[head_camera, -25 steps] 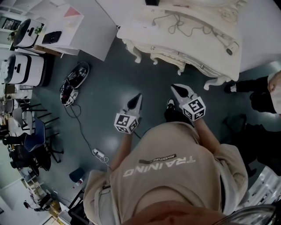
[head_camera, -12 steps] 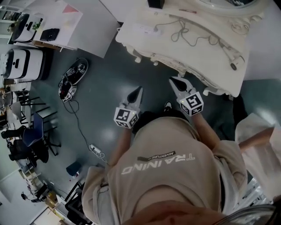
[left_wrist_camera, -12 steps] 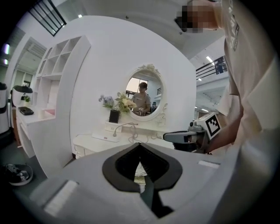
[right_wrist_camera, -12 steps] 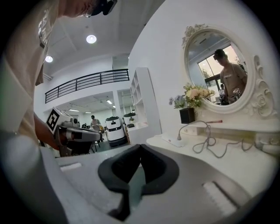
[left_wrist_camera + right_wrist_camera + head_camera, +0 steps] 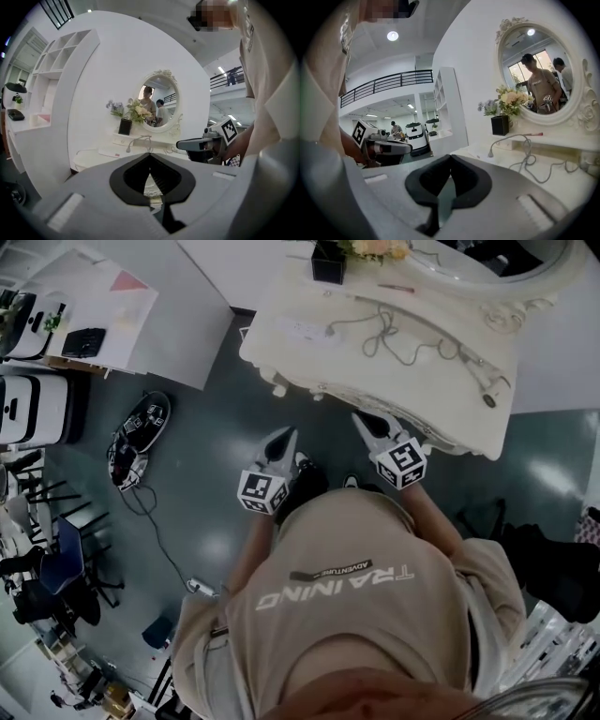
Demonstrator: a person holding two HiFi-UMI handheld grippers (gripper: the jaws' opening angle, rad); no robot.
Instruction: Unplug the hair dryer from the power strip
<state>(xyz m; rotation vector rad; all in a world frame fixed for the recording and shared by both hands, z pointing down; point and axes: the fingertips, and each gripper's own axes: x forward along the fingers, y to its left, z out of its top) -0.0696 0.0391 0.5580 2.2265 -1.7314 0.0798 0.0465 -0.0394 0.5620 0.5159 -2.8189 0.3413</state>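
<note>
Both the left hand-held gripper point(image 5: 284, 439) and the right hand-held gripper point(image 5: 362, 420) were clenched empty, curved black pads point(image 5: 169, 177) meeting at the tips, near the scalloped cream desk point(image 5: 356, 371). On it I saw the flat white power strip point(image 5: 305, 329) and a looped grey cord point(image 5: 412, 361).

vanity table point(image 5: 422, 395) painted cream | floor point(image 5: 216, 456) coloured dark grey | vase point(image 5: 328, 261) coloured black | cable point(image 5: 389, 334) coloured grey | shirt point(image 5: 356, 643) dyed beige, lettered white
</note>
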